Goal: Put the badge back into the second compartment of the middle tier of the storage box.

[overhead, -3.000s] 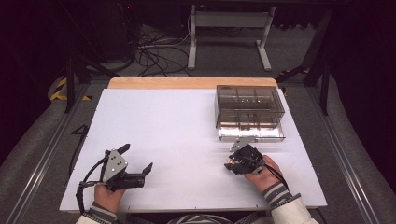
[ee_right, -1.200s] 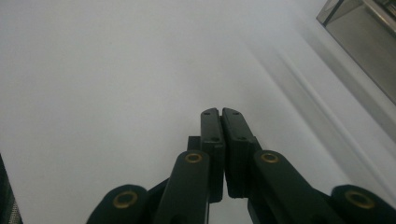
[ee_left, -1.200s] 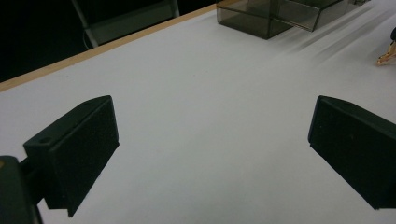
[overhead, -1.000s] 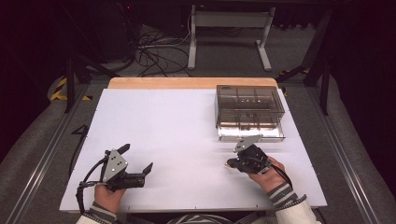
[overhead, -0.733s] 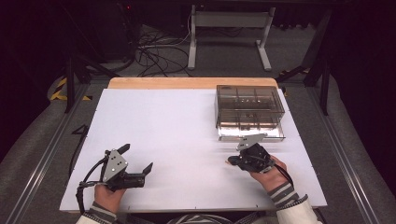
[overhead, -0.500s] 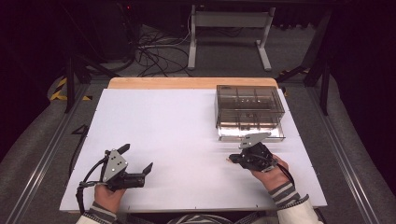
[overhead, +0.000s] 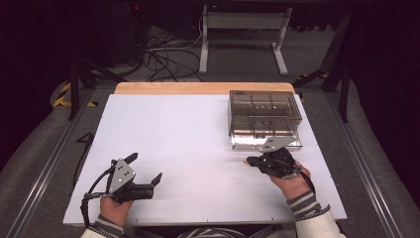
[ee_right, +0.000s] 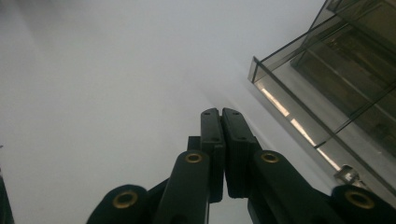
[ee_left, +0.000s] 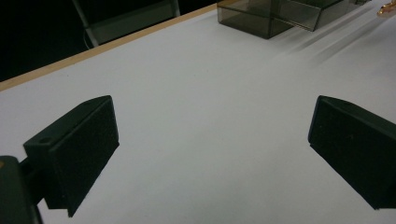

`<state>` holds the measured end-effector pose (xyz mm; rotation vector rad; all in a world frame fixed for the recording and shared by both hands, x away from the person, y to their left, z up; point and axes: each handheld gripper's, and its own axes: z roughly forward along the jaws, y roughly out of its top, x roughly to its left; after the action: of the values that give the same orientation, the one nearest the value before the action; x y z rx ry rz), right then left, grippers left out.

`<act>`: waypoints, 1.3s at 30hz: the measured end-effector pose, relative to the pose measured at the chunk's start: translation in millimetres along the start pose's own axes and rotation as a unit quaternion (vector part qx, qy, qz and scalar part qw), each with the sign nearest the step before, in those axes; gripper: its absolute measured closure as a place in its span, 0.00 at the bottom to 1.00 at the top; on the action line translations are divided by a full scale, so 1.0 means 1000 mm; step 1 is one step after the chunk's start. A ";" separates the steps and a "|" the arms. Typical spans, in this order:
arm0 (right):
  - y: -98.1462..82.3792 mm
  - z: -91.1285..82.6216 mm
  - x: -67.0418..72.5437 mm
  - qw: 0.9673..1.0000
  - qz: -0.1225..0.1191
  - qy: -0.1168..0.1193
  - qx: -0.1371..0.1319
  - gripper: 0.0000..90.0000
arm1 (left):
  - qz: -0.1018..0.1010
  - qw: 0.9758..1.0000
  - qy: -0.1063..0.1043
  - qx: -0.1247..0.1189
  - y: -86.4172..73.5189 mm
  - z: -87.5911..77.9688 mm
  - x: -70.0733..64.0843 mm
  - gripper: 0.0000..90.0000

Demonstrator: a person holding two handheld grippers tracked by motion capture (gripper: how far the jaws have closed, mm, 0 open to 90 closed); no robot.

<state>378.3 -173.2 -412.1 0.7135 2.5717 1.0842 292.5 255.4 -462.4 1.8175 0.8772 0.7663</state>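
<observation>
A smoky see-through drawer box [overhead: 265, 111] stands at the table's back right, its lowest drawer [overhead: 247, 144] pulled out a little toward me. My right gripper [overhead: 248, 161] hovers just in front of that drawer, pointing left, its jaws shut with nothing visible between them. In the right gripper view the closed fingertips [ee_right: 222, 112] sit above bare white table, with the box [ee_right: 355, 60] and its open drawer [ee_right: 303, 121] to the right. My left gripper [overhead: 144, 168] rests at the front left, open, its jaws [ee_left: 210, 140] spread wide over bare table.
The white table top [overhead: 188, 134] has a wooden strip [overhead: 198, 88] along its far edge. A small metal piece [ee_right: 348, 175] lies by the drawer's near end. Beyond the table are cables and a desk frame [overhead: 242, 29] on the floor.
My right gripper has risen a little and drifted right, closer to the drawer front, still shut. The left gripper has stayed put.
</observation>
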 end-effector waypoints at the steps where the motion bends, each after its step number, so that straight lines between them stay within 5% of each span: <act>1: 0.001 -0.001 -0.001 1.000 0.001 -0.002 -0.004 0.98 | 0.001 1.000 0.000 0.000 0.000 0.000 0.000 0.03; 21: 0.015 -0.016 -0.025 0.999 0.011 -0.025 -0.022 0.98 | 0.000 1.000 0.000 0.000 0.000 0.000 0.000 0.03; 39: 0.021 -0.022 -0.052 0.997 0.044 -0.050 -0.033 0.98 | -0.001 1.000 0.000 0.002 0.000 0.001 0.001 0.03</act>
<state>419.9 -201.3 -379.2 0.8486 2.4302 1.1248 293.2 255.6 -462.9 1.8199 0.8806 0.7632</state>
